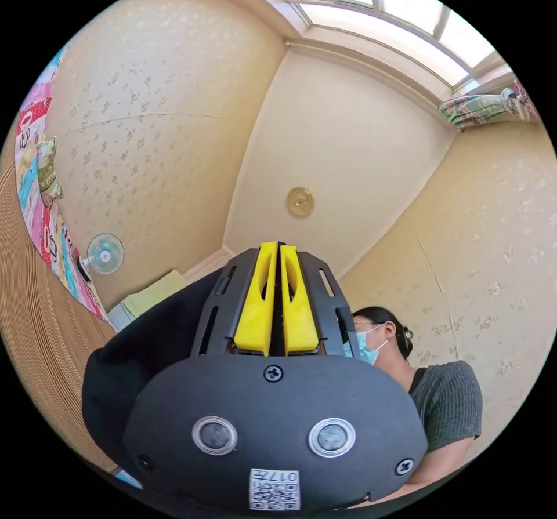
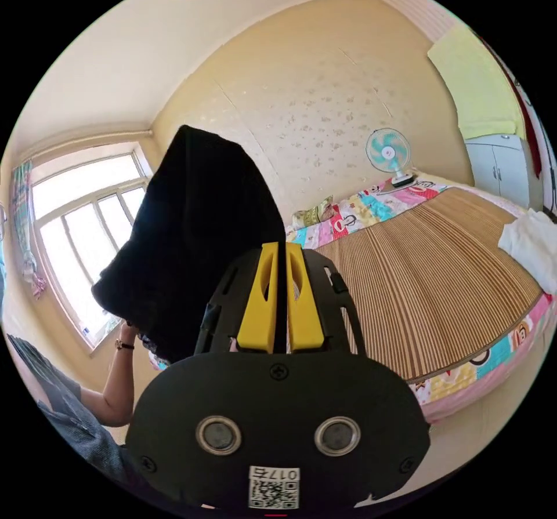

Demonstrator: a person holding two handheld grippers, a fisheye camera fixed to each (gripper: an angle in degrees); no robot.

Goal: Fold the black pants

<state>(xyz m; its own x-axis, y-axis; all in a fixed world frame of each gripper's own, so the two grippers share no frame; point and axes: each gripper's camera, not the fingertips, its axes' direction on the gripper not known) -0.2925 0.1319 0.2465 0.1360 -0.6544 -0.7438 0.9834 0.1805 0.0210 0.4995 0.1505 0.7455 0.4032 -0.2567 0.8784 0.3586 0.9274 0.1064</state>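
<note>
- Overhead, the left gripper view tilts to the ceiling; the left gripper [image 1: 277, 246] has its jaws together, black pants [image 1: 145, 333] draped beside it, grip unclear.
- Right gripper [image 2: 277, 246]: jaws together, nothing visibly pinched.
- Pants [image 2: 191, 235] hang raised beside the window [image 2: 87, 223], with the mat [image 2: 429, 287] open beyond.

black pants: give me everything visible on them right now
The black pants look like a soft, matte dark cloth, bunched and hanging in folds, held up in the air rather than lying on the bed. In the right gripper view they hang in front of the wall and window, above the person's raised hand; what grips them is hidden there. In the left gripper view black cloth drapes beside the left gripper, whose jaws stand closed; whether they pinch it is unclear.
</note>
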